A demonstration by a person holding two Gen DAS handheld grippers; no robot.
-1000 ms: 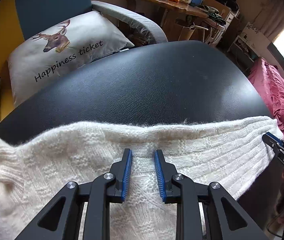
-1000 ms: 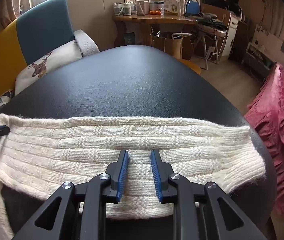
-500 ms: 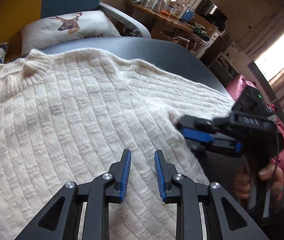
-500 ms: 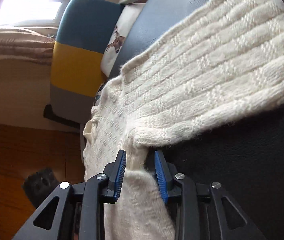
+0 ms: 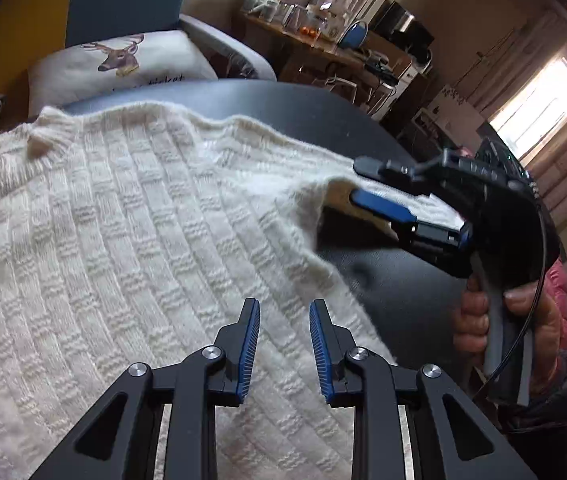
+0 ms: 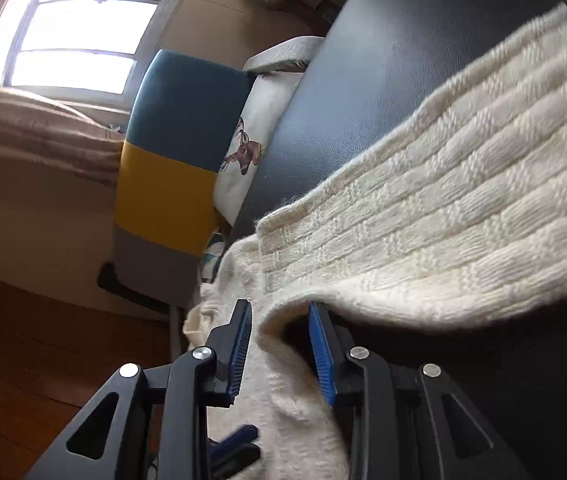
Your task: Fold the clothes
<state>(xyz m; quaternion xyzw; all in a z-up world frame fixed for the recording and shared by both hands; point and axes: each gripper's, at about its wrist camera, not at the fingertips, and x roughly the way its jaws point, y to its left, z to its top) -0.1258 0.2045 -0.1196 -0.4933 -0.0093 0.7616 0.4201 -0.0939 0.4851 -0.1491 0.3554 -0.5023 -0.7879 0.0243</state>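
Note:
A cream knitted sweater [image 5: 115, 248] lies spread on the black table top [image 5: 395, 288], one sleeve [image 6: 463, 208] stretched out to the right. My left gripper [image 5: 283, 308] is open and hovers low over the sweater body near its right edge. My right gripper [image 5: 357, 182], held in a hand [image 5: 479, 320], comes in from the right at the underarm. In the right wrist view the right gripper [image 6: 279, 308] is open, and the fold where the sleeve meets the body sits between its fingers. The left gripper's blue fingertip [image 6: 239, 438] shows at the bottom.
An armchair [image 6: 179, 120] with a deer cushion [image 5: 123, 60] stands behind the table's far left. A wooden side table [image 5: 315, 40] with jars is at the back. Pink bedding [image 5: 559, 288] lies to the right. Wood floor [image 6: 23, 340] drops off left of the table.
The right gripper has pushed further in, so the underarm fold now sits deeper between its fingers. The left gripper has shifted slightly and stays open over the body.

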